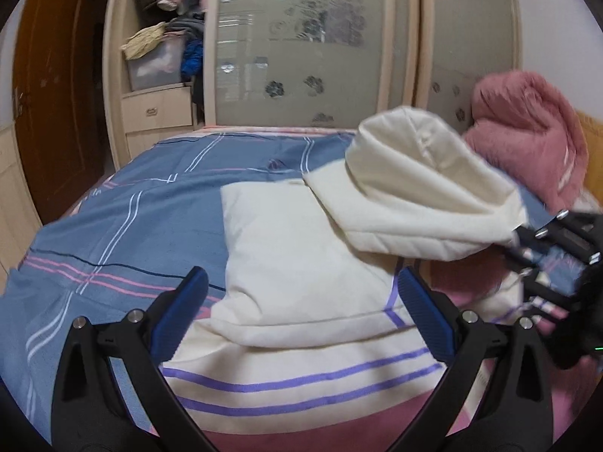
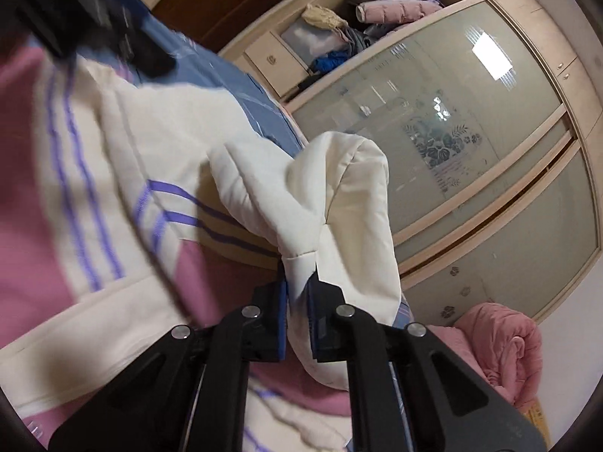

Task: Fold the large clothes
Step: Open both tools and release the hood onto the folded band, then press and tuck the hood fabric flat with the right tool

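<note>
the bed [image 1: 124, 203] wears a blue plaid cover with pink and white lines. on it lies a cream and pink garment [image 1: 301, 271] (purple stripes), and a pink fluffy blanket [image 1: 527, 139] is heaped at the far right.

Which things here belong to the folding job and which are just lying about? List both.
Belongs to the job:
- cream hooded garment, its hood clamped
- right gripper, shut on the hood
- left gripper, open above the garment

Lying about:
- pink fleece bundle
- storage box in the wardrobe
</note>
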`<control>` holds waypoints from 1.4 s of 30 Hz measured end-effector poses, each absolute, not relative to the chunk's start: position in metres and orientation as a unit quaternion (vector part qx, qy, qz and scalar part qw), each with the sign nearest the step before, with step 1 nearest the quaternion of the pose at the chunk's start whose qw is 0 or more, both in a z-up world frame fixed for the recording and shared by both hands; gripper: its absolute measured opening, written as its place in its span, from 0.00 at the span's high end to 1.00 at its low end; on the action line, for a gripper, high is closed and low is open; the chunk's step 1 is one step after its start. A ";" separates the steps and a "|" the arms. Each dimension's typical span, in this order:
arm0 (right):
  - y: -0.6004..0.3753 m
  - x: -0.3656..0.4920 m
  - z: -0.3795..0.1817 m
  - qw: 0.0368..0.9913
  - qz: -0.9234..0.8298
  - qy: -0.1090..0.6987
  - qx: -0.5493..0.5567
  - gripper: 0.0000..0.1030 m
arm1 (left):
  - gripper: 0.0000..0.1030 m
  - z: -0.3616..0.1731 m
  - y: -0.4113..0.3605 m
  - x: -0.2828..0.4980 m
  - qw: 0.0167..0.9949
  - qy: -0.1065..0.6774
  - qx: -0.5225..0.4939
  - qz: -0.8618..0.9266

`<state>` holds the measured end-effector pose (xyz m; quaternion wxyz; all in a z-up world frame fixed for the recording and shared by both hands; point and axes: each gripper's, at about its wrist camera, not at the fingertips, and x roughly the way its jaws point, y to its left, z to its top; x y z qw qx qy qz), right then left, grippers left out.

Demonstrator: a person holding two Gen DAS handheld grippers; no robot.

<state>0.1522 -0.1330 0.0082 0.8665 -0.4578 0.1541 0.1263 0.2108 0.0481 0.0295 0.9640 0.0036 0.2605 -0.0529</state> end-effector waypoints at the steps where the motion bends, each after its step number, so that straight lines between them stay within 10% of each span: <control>1: -0.134 0.147 0.007 0.866 0.136 0.160 -0.454 0.91 | 0.02 0.028 0.045 0.211 0.963 0.263 0.014 -0.052; 13: -0.134 0.127 -0.042 0.827 0.187 0.232 -0.477 0.88 | 0.02 0.025 0.051 0.214 0.957 0.280 -0.022 -0.076; 19: -0.138 0.133 0.001 0.873 0.214 0.212 -0.383 0.16 | 0.02 0.021 0.044 0.214 0.957 0.281 -0.011 -0.073; 31: -0.171 0.343 0.175 0.953 0.132 0.267 0.065 0.01 | 0.02 0.028 0.065 0.216 0.958 0.274 -0.067 -0.054; 38: -0.137 0.430 0.027 0.909 0.028 0.416 0.020 0.02 | 0.02 0.032 0.069 0.217 0.959 0.270 -0.065 -0.050; 42: -0.130 0.398 -0.024 0.930 0.025 0.366 -0.004 0.01 | 0.02 0.031 0.072 0.217 0.958 0.274 -0.069 -0.055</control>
